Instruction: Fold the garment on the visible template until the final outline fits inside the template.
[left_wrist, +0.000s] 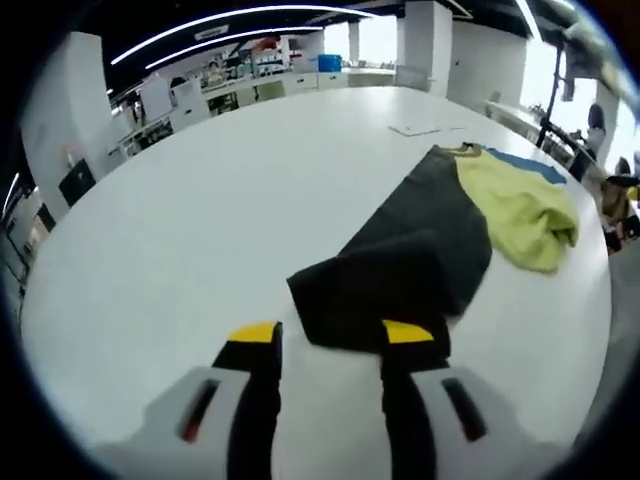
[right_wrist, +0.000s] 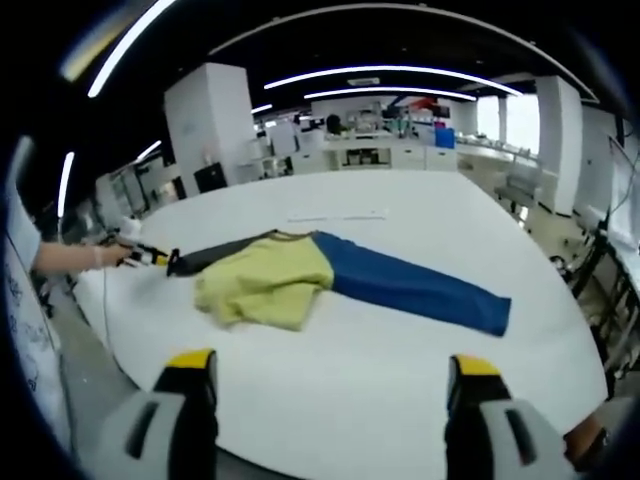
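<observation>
The garment lies on the white table (right_wrist: 400, 380). It has a yellow-green body (right_wrist: 265, 285), a blue sleeve (right_wrist: 410, 285) stretched to the right and a black sleeve (right_wrist: 215, 255) to the left. In the left gripper view the black sleeve (left_wrist: 400, 270) is bunched just ahead of my left gripper (left_wrist: 331, 335). That gripper is open, and the cloth's edge touches its right jaw tip. The yellow-green body (left_wrist: 520, 210) is crumpled beyond the sleeve. My right gripper (right_wrist: 332, 365) is open over bare table, short of the garment. A faint flat outline (right_wrist: 335, 217) lies behind the garment.
A person's hand (right_wrist: 70, 258) holds the left gripper (right_wrist: 150, 257) at the table's left edge. The table's rounded front edge (right_wrist: 130, 385) runs close to my right gripper. Desks and white pillars (right_wrist: 215, 120) stand in the background, and chairs (right_wrist: 520, 185) are on the right.
</observation>
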